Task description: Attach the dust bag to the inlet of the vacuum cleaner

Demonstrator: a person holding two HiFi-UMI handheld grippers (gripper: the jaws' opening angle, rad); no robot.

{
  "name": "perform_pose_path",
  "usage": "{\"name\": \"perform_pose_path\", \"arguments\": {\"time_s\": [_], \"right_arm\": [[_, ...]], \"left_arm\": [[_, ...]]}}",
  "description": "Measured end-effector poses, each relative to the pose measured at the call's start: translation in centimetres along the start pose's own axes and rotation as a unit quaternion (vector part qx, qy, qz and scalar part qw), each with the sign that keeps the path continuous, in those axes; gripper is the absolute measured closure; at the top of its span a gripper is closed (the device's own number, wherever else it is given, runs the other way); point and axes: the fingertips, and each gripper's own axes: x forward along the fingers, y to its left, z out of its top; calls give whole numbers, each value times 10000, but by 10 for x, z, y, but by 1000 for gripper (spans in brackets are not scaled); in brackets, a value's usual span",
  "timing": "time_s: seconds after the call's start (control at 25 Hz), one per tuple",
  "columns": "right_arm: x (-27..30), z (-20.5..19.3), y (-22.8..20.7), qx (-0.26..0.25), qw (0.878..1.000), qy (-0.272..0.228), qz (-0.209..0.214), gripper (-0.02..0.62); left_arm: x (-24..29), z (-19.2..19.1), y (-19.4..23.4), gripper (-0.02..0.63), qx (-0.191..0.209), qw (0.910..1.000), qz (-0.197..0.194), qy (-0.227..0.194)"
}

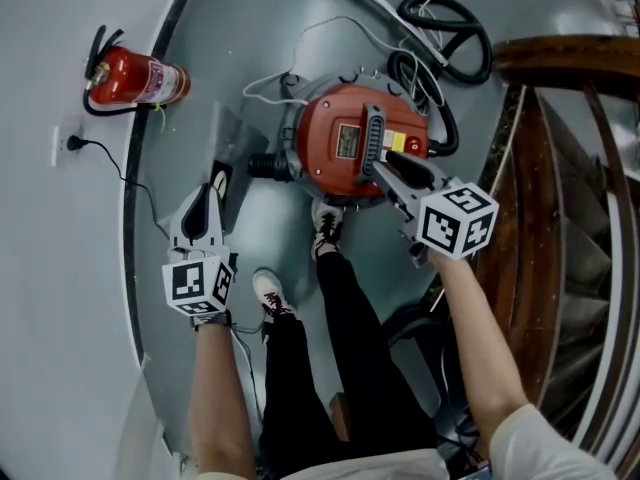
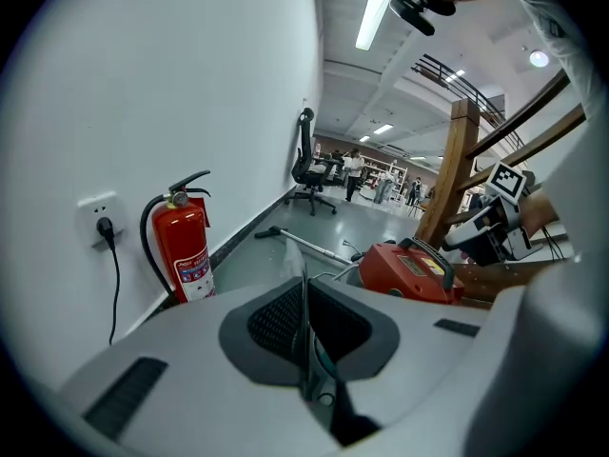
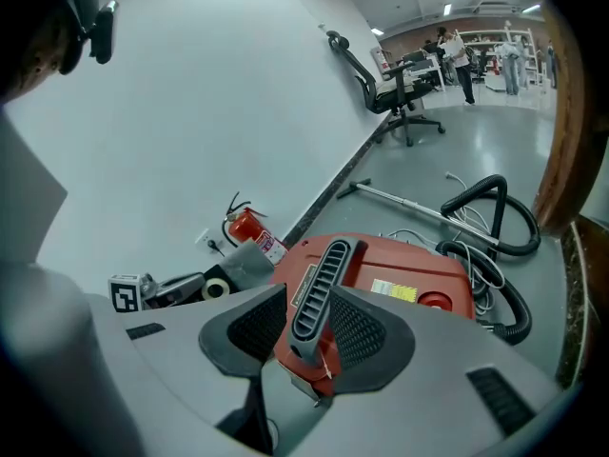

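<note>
Over the red vacuum cleaner (image 1: 335,173), right gripper (image 1: 388,169) closed on its handle (image 1: 375,128), left gripper (image 1: 212,196) pinching the dust bag (image 1: 236,134)

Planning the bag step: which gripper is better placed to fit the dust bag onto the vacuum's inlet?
Left. The left gripper holds the dust bag, close to the inlet on that side; the right gripper is clamped on the carry handle.

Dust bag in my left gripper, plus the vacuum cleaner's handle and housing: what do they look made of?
Dust bag: thin, flat, matte grey sheet, probably paper or non-woven fabric; seen edge-on it is only a sliver.
Handle: likely moulded plastic, matte grey, with regular ribbed slots.
Vacuum cleaner housing: probably plastic, smooth red with a slight sheen and rounded moulded edges; painted metal can't be ruled out.
</note>
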Motion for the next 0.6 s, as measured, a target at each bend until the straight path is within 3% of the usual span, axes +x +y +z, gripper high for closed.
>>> {"name": "perform_pose_path", "arguments": {"time_s": [0.6], "right_arm": [[7, -7, -1, 141, 9998, -92, 135, 457]], "left_arm": [[49, -42, -6, 586, -385, 9988, -71, 298]]}}
